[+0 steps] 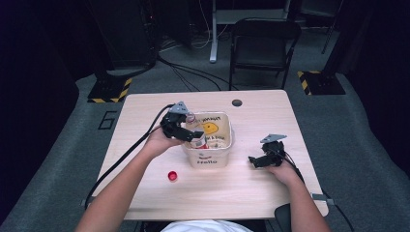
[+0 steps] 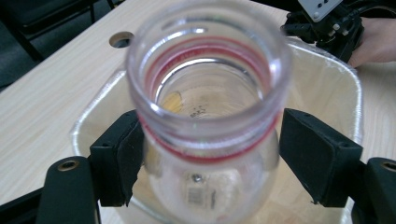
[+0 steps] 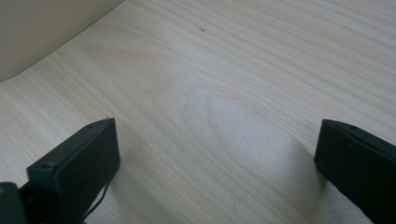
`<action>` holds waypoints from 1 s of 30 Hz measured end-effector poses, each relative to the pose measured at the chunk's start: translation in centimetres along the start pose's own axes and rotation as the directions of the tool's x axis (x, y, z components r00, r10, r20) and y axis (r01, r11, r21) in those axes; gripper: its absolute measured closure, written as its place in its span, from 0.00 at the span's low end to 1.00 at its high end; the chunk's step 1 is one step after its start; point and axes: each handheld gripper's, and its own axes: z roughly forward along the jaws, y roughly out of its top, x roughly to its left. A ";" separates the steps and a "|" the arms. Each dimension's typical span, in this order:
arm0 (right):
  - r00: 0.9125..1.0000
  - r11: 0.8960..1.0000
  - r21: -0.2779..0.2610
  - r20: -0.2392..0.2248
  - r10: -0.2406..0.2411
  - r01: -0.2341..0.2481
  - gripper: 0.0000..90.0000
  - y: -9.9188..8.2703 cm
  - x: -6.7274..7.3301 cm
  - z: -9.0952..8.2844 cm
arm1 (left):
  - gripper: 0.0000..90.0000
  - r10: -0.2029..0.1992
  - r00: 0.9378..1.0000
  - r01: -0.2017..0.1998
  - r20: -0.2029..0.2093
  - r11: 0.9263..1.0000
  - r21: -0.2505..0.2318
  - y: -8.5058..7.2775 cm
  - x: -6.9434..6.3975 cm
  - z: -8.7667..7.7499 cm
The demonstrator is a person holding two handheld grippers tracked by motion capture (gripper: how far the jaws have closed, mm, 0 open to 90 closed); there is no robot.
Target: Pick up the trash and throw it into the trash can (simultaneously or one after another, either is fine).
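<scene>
A clear plastic bottle (image 1: 197, 138) with a red ring at its open, capless neck stands tilted inside the cream bin (image 1: 228, 141). My left gripper (image 1: 190, 134) reaches over the bin's left rim. In the left gripper view the bottle (image 2: 208, 79) sits between the two pads of my left gripper (image 2: 210, 154). The left pad (image 2: 119, 158) is at the bottle's side and a thin gap shows at the right pad (image 2: 317, 154). My right gripper (image 1: 255, 161) rests low on the table to the right of the bin. In its own view my right gripper (image 3: 215, 158) is open over bare wood.
A red bottle cap (image 1: 172, 176) lies on the table in front of the bin's left corner. The bin's rim (image 2: 357, 93) has the right gripper (image 2: 327, 23) behind it. A cable hole (image 1: 237, 102) is near the table's far edge, and a chair (image 1: 263, 46) stands beyond.
</scene>
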 end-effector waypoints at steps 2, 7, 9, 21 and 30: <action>1.000 1.000 0.000 0.000 0.000 0.000 0.00 0.0 0.0 0.0 | 0.27 0.010 1.000 -0.010 -0.007 1.000 -0.009 0.0 -0.1 -0.7; 1.000 1.000 -0.001 0.000 -0.003 0.003 0.00 0.0 0.0 0.0 | 0.27 0.028 0.999 -0.029 -0.032 0.999 -0.016 -0.6 0.0 -2.4; 1.000 1.000 0.000 0.000 -0.003 0.003 0.00 0.0 0.0 0.0 | 0.28 0.018 0.999 -0.019 -0.033 0.999 -0.033 -1.2 -0.1 -3.1; 1.000 1.000 0.000 0.003 -0.002 0.002 0.00 0.0 0.1 0.0 | 0.30 -0.006 0.999 0.004 -0.042 0.999 -0.043 -4.1 0.4 -5.3; 1.000 1.000 0.001 0.003 0.002 -0.002 0.00 0.0 0.1 0.0 | 0.30 -0.020 0.998 0.017 -0.056 0.999 -0.043 -6.2 0.4 -6.3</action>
